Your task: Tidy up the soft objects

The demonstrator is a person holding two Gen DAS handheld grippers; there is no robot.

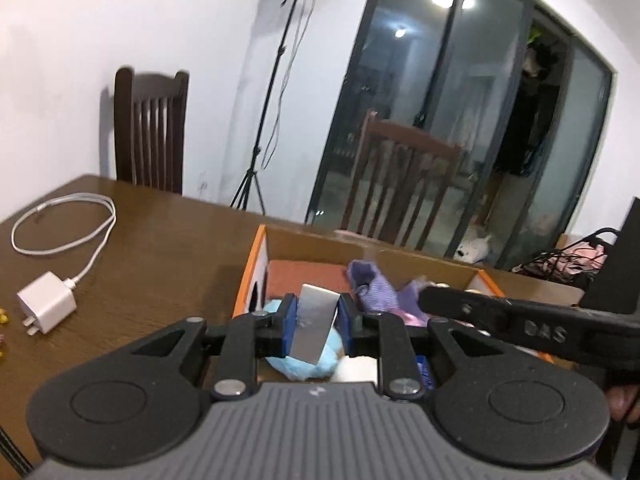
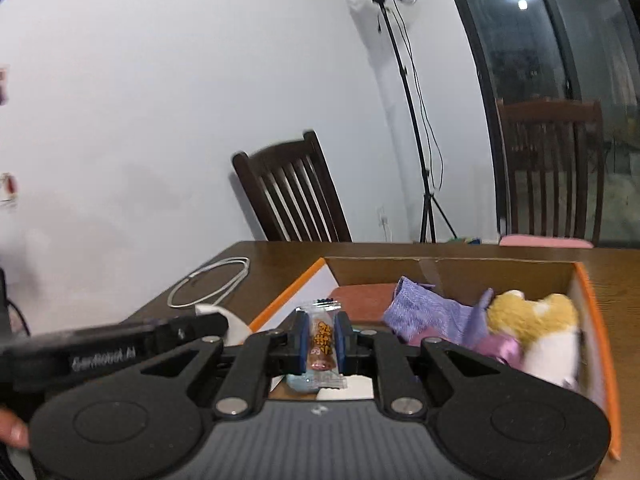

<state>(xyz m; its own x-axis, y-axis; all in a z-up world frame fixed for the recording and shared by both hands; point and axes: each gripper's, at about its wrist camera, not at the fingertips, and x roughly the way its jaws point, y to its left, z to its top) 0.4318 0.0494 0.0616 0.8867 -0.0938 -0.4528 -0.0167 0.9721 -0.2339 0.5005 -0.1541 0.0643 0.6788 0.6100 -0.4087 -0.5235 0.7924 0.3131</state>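
Note:
In the left wrist view my left gripper [image 1: 318,314] is shut on a flat silvery strip [image 1: 314,324], held upright above a cardboard box with orange edges [image 1: 256,272]. Under it in the box lie a light blue soft thing [image 1: 320,362], a white soft thing [image 1: 356,368] and a purple cloth [image 1: 376,288]. The right wrist view shows my right gripper [image 2: 322,334] shut on a clear-wrapped snack packet with orange print [image 2: 323,344], over the same box [image 2: 592,304]. A yellow and white plush toy [image 2: 536,320] rests against the purple cloth [image 2: 428,312]. The two tools are side by side.
A white charger [image 1: 46,306] and its coiled cable [image 1: 64,224] lie on the brown table [image 1: 160,248] left of the box. Dark wooden chairs [image 1: 150,128] stand behind the table. A lamp on a tripod [image 1: 276,92] and glass doors [image 1: 460,120] are behind.

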